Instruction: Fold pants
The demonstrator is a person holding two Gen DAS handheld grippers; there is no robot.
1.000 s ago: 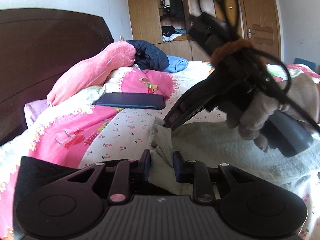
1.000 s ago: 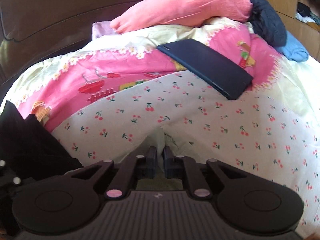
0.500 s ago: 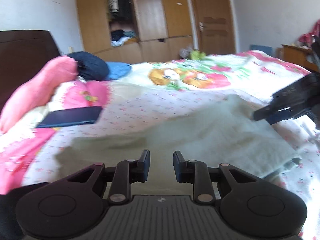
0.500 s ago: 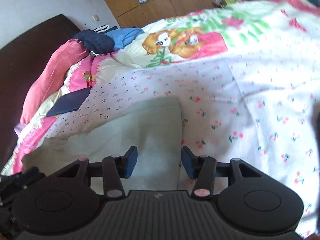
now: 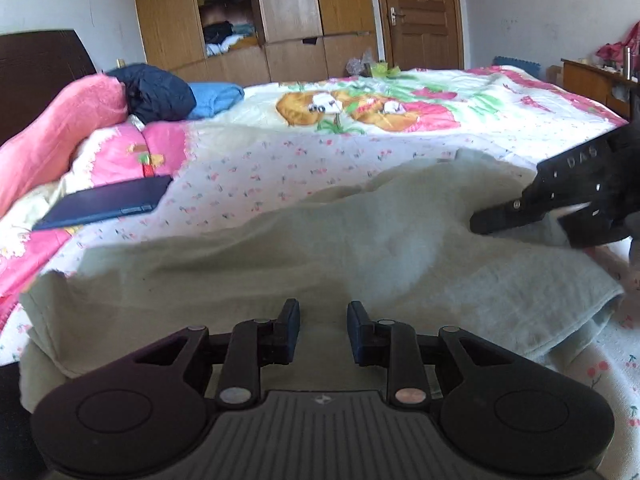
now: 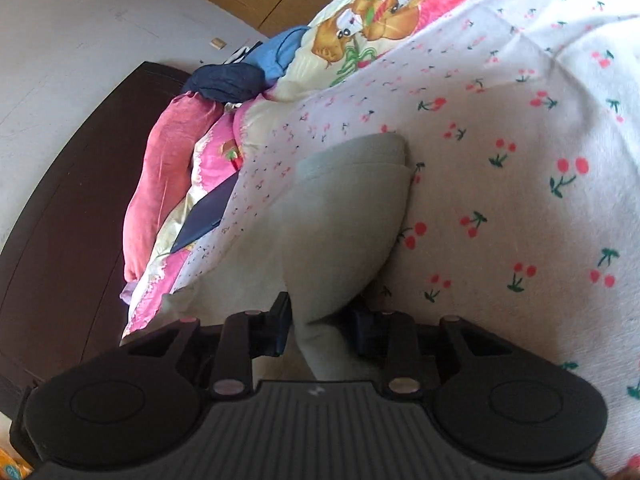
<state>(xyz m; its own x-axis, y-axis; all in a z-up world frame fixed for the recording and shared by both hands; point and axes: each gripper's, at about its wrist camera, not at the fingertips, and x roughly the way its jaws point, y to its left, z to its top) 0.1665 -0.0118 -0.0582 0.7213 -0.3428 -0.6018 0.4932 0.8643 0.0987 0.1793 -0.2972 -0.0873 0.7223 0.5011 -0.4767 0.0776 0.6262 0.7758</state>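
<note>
The pale grey-green pants (image 5: 320, 256) lie folded lengthwise across the cherry-print bedspread. My left gripper (image 5: 323, 330) is open and empty, just above the near edge of the pants. My right gripper (image 6: 322, 326) is open, with a bunch of the pants' fabric (image 6: 344, 216) rising between its fingers; the fingers stand apart around it. In the left wrist view the right gripper (image 5: 552, 216) shows at the right, over the far end of the pants.
A dark blue flat book or tablet (image 5: 104, 202) lies on the bedspread to the left. A pink pillow (image 5: 60, 120), a navy garment (image 5: 156, 92) and a blue one (image 5: 216, 98) sit near the dark headboard (image 6: 68, 184). A wooden wardrobe (image 5: 256, 16) stands behind.
Both grippers let go of the pants and pulled back from the headboard end. The right gripper swung to the far end, tilted, and now has fabric between its open fingers.
</note>
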